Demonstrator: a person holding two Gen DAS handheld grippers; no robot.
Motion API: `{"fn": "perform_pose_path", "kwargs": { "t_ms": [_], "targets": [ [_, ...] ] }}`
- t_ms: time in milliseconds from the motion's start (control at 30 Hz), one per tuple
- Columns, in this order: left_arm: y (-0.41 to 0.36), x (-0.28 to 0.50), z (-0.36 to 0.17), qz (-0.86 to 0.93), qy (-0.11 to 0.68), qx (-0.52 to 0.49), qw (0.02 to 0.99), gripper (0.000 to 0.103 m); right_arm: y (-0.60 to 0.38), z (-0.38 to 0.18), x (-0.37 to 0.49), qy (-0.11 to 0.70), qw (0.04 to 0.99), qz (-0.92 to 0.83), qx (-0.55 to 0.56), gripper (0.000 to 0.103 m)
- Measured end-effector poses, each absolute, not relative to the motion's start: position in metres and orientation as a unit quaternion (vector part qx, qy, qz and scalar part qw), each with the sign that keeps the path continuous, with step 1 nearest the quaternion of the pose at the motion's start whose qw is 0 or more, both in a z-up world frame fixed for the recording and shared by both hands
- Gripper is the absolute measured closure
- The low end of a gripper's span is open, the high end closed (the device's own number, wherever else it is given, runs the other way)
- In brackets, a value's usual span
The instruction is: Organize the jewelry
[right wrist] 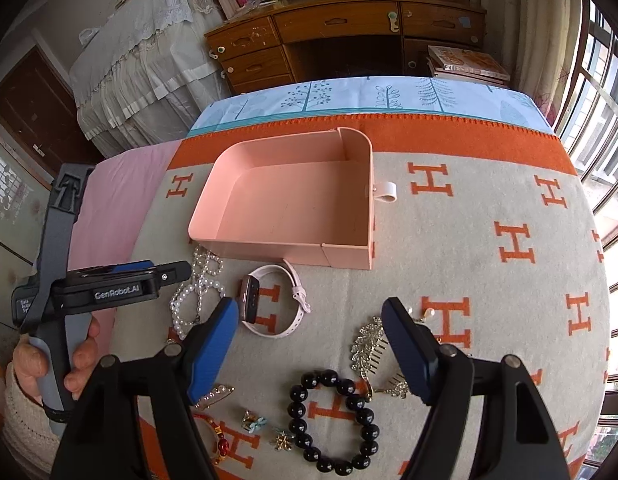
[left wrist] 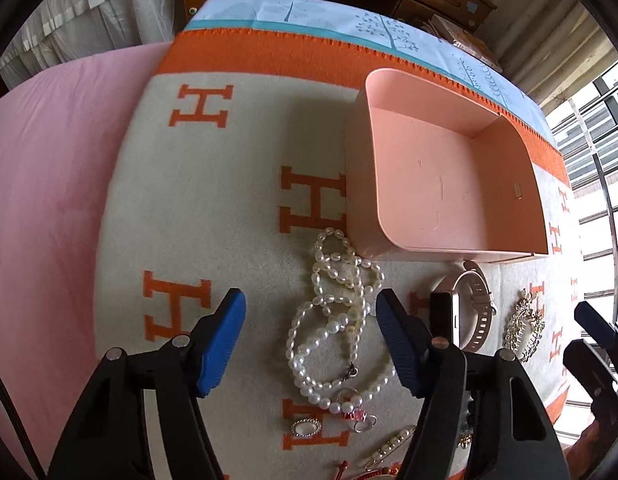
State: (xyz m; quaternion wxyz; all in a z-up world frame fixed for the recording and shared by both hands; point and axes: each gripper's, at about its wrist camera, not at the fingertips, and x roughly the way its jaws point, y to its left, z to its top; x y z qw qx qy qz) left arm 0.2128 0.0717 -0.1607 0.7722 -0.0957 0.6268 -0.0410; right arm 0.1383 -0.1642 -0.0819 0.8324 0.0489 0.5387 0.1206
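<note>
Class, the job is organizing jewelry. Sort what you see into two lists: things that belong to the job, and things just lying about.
Belongs to the job:
pearl necklace
watch
black bead bracelet
rhinestone comb
pink tray

Just lying about:
books
wooden desk

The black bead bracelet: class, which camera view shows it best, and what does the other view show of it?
The right wrist view. There the black bead bracelet lies as a whole ring on the blanket, between that gripper's open jaws. The left wrist view does not show it clearly; its own gripper blocks that part of the blanket.
</note>
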Motion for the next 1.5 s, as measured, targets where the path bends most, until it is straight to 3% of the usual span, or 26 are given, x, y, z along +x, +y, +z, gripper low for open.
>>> {"fn": "perform_pose_path", "kwargs": {
  "t_ms": [333,400,433,500,533,633,833,1000,1300,1500],
  "targets": [
    [0.045,0.228,-0.178,-0.031,0.639,-0.052,0.767,0.037,-0.156,-0.098,0.141,0.555,0.820,0.132,0.042,0.028],
    [0.039,0.228,-0.179,-0.023,0.638,-0.034,0.769,0.042,-0.154,-0.099,0.141,0.556,0.819,0.133,0.040,0.028],
    [0.036,0.228,-0.178,-0.027,0.637,-0.033,0.770,0.049,-0.152,-0.100,0.142,0.557,0.819,0.134,0.040,0.028],
    [0.032,0.226,-0.175,-0.037,0.637,-0.031,0.770,0.073,-0.150,-0.101,0.142,0.560,0.816,0.137,0.041,0.028],
    [0.031,0.226,-0.175,-0.043,0.640,-0.033,0.767,0.091,-0.148,-0.101,0.142,0.560,0.816,0.137,0.040,0.028],
    [0.031,0.223,-0.170,-0.038,0.632,-0.037,0.773,0.100,-0.142,-0.104,0.143,0.561,0.815,0.144,0.035,0.028],
    [0.066,0.202,-0.133,-0.030,0.592,-0.089,0.800,0.100,-0.118,-0.105,0.146,0.553,0.813,0.184,0.016,0.028],
    [0.083,0.172,-0.084,-0.035,0.547,-0.118,0.828,0.100,-0.088,-0.111,0.156,0.560,0.797,0.226,-0.007,0.043],
    [0.119,0.137,-0.005,-0.043,0.469,-0.139,0.871,0.100,-0.041,-0.148,0.181,0.595,0.760,0.254,-0.061,0.056],
    [0.126,0.132,0.016,-0.051,0.453,-0.137,0.880,0.100,-0.025,-0.161,0.187,0.595,0.756,0.256,-0.096,0.063]
  ]
}}
